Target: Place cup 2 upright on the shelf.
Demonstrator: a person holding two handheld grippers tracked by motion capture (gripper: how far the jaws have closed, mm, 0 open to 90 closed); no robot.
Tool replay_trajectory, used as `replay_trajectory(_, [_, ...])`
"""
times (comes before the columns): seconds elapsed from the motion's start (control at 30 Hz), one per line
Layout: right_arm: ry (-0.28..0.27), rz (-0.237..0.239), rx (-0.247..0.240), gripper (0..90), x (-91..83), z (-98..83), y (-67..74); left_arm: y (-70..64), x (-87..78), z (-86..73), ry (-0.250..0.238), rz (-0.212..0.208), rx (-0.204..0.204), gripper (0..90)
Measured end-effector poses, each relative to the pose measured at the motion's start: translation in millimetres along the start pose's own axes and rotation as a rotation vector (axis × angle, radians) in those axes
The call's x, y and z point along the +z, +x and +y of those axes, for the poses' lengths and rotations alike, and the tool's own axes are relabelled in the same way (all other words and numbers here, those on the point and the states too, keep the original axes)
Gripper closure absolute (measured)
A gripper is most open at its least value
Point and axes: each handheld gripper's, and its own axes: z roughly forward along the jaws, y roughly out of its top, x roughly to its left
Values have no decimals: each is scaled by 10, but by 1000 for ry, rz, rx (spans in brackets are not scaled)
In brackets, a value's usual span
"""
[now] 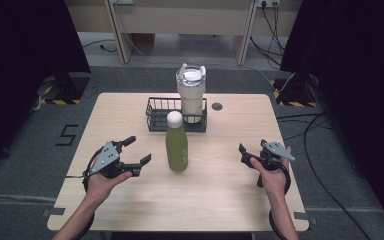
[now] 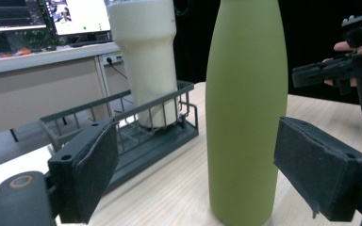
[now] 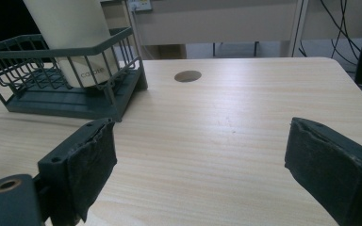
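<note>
Step in hand: an approach to the green bottle [image 1: 177, 148] by the left gripper [image 1: 132, 153] was judged to be under way; no grasp had been made.
Green bottle: it was seen upright on the wooden table [image 1: 220, 195], near the middle, just in front of the wire basket [image 1: 156, 121]. A white cap was fitted on top.
Left gripper: it was held to the left of the bottle, its jaws spread wide and turned toward it. In the left gripper view the bottle [image 2: 245, 108] was framed between the two black pads [image 2: 96, 165], with clear gaps on both sides and nothing pressed.
Right gripper: the right gripper [image 1: 247, 156] was held well to the right of the bottle, above bare tabletop. Its jaws were parted and nothing was held; in the right gripper view bare table [image 3: 226, 122] lay between the pads [image 3: 89, 165].
Wire basket: it was placed at the far middle of the table, with a cream tumbler [image 1: 190, 95] stood upright in its right part.
Next move: the left gripper would need to be carried further forward, so that the pads sat level on either side of the bottle's body, before being closed. A grip taken too low or off-centre could tip the tall bottle.
</note>
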Motion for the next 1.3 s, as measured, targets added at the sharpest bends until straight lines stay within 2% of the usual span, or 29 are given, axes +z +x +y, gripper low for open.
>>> replay_trajectory(0.43, [6, -13, 4, 98, -7, -11, -15, -105, 267, 125, -14, -70, 15, 141])
replay_trajectory(0.9, [13, -11, 7, 100, 9, -17, -5, -158, 576, 168, 17, -145, 30, 141])
replay_trajectory(1.3, [18, -6, 14, 104, 21, -29, -3, -195, 796, 169, 34, -169, 30, 141])
